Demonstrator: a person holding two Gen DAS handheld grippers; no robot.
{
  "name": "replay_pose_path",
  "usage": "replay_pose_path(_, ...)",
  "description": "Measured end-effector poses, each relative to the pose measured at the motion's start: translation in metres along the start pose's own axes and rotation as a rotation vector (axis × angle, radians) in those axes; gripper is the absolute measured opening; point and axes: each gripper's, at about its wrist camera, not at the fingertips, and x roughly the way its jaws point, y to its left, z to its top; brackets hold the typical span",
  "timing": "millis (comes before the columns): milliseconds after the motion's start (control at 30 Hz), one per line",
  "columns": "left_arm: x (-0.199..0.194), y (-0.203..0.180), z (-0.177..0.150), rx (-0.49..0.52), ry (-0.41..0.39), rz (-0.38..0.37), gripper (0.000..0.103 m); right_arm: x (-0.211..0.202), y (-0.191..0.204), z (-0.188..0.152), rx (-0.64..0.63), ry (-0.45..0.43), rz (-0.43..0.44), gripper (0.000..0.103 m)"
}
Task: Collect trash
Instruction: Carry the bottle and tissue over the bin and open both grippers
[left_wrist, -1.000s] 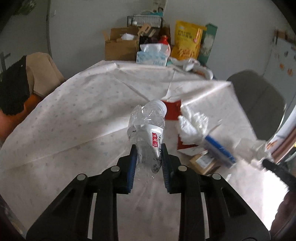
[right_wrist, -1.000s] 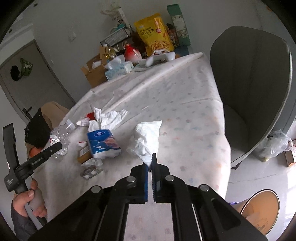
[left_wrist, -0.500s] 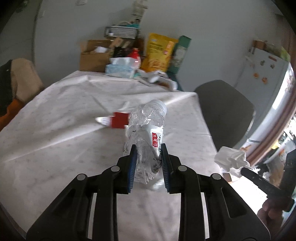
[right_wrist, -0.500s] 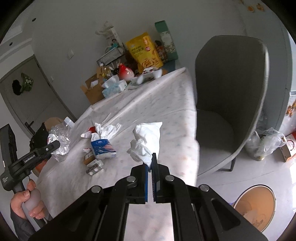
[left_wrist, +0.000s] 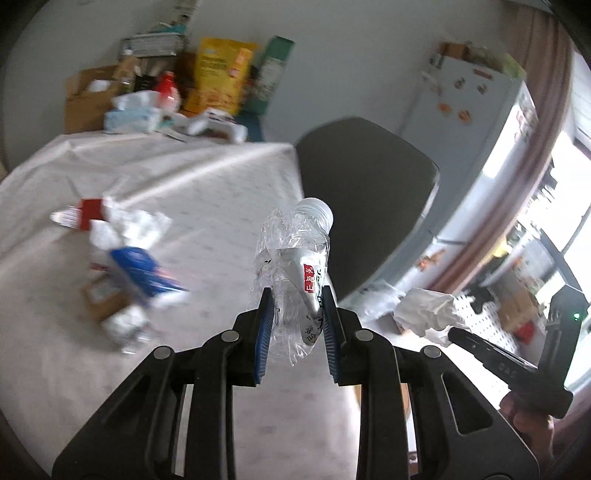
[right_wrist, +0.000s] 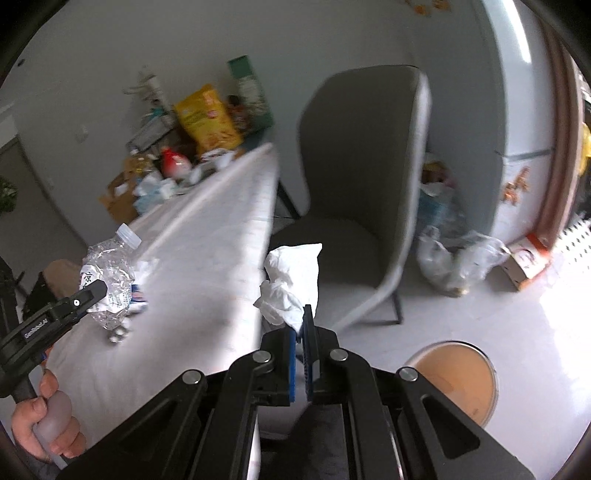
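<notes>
My left gripper (left_wrist: 297, 301) is shut on a crushed clear plastic bottle (left_wrist: 295, 258) with a white cap, held above the table's right edge; the bottle also shows in the right wrist view (right_wrist: 109, 273). My right gripper (right_wrist: 303, 317) is shut on a crumpled white tissue (right_wrist: 291, 280), held in the air past the table edge, over the floor by the grey chair (right_wrist: 365, 192). The tissue also shows in the left wrist view (left_wrist: 424, 310). A blue tissue pack (left_wrist: 142, 269), white tissues (left_wrist: 129, 229) and a red wrapper (left_wrist: 88, 218) lie on the table.
The table (left_wrist: 184, 184) has a white cloth. At its far end stand a cardboard box (left_wrist: 88, 96), a tissue box (left_wrist: 133, 118) and a yellow snack bag (left_wrist: 221, 81). A round orange-lined bin (right_wrist: 454, 380) stands on the floor. A plastic bag (right_wrist: 450, 258) lies by the fridge (right_wrist: 517, 110).
Both grippers have swung right and away from the table with their loads. The right gripper with the tissue is now past the table edge, closer to the floor bin.
</notes>
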Motion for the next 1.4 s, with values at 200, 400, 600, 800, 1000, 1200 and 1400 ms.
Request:
replay_pose_path(200, 0.029, -0.034, -0.009, 0.038, 0.063, -0.053, 0.025, -0.004, -0.04, -0.012, 0.054, 0.02, -0.077, 0.005)
replay_pose_path(400, 0.052, -0.066, -0.015, 0.089, 0.112, -0.077, 0.025, -0.002, -0.073, -0.025, 0.109, 0.034, -0.124, 0.005)
replay_pose_path(600, 0.077, -0.093, -0.026, 0.131, 0.169, -0.091, 0.025, 0.006, -0.11, -0.042, 0.179, 0.051, -0.148, 0.005)
replay_pose_path(800, 0.102, -0.118, -0.038, 0.178, 0.232, -0.091, 0.025, 0.019, -0.146, -0.061, 0.251, 0.078, -0.165, 0.005)
replay_pose_path(1000, 0.126, -0.143, -0.05, 0.231, 0.286, -0.081, 0.025, 0.037, -0.184, -0.08, 0.322, 0.113, -0.175, 0.005)
replay_pose_path(1200, 0.146, -0.165, -0.063, 0.272, 0.338, -0.077, 0.025, 0.052, -0.213, -0.096, 0.371, 0.135, -0.183, 0.008)
replay_pose_path(1400, 0.161, -0.176, -0.076, 0.309, 0.383, -0.074, 0.025, 0.068, -0.23, -0.111, 0.412, 0.18, -0.158, 0.019)
